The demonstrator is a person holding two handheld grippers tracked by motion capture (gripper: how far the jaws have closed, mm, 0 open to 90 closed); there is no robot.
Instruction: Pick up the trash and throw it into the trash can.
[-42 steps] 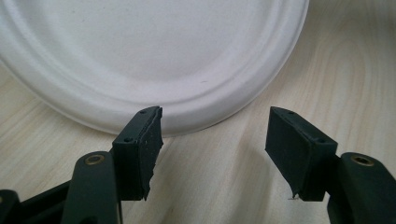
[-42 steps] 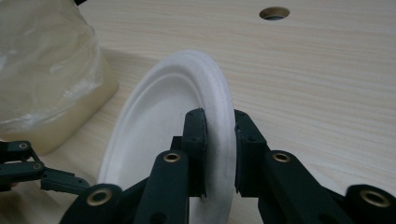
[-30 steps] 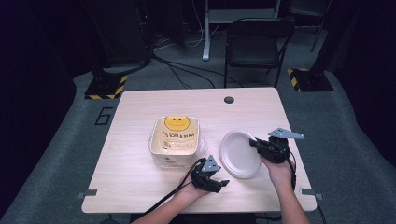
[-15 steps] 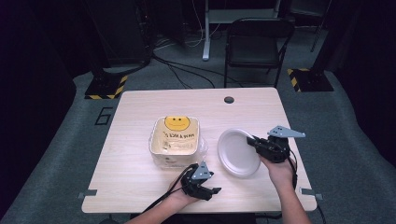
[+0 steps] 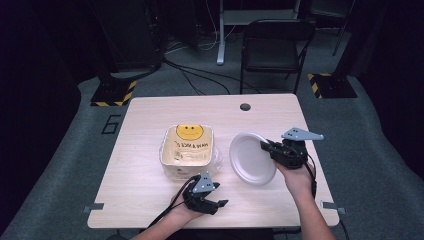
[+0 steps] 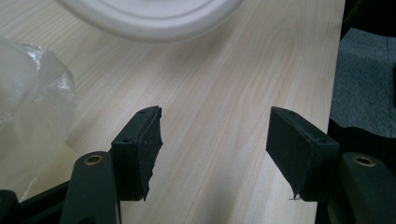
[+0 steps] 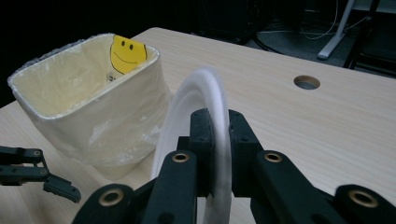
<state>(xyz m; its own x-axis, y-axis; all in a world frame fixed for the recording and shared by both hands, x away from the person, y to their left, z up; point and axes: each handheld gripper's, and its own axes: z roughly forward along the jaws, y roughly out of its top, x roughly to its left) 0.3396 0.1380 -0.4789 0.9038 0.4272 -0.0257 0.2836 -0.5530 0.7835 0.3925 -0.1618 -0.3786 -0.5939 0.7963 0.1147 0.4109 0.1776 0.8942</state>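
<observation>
High view: the right hand-held gripper point(image 5: 266, 146) pinches the rim of a white foam plate point(image 5: 251, 158), which is tilted with its far edge raised above the tabletop point(image 5: 150, 112), just right of the lined bin point(image 5: 188, 151) with a smiley label; the left hand-held gripper point(image 5: 219, 204) sits near the front edge of the tabletop, below the bin and apart from the plate. Left gripper view: the left hand-held gripper point(image 6: 212, 149) has its jaws spread and has just been opening a little, with nothing but bare wood between them; the plate point(image 6: 154, 16) lies ahead at the top of the picture and the bin's plastic liner point(image 6: 32, 98) bulges at the left. Right gripper view: the right hand-held gripper point(image 7: 217, 154) is pressed tight on the plate's edge, the plate point(image 7: 201, 116) standing nearly on edge, with the bin point(image 7: 88, 107) close beyond and the left hand-held gripper point(image 7: 60, 186) low at the left. To do the step well, presumably tipping the plate into the bin, the grip should stay firm on the thin rim, the plate should clear the bin wall before it is tilted over the opening, and the free gripper should stand ready to steady the light bin; whether the plate still touches the wood is hard to judge.
</observation>
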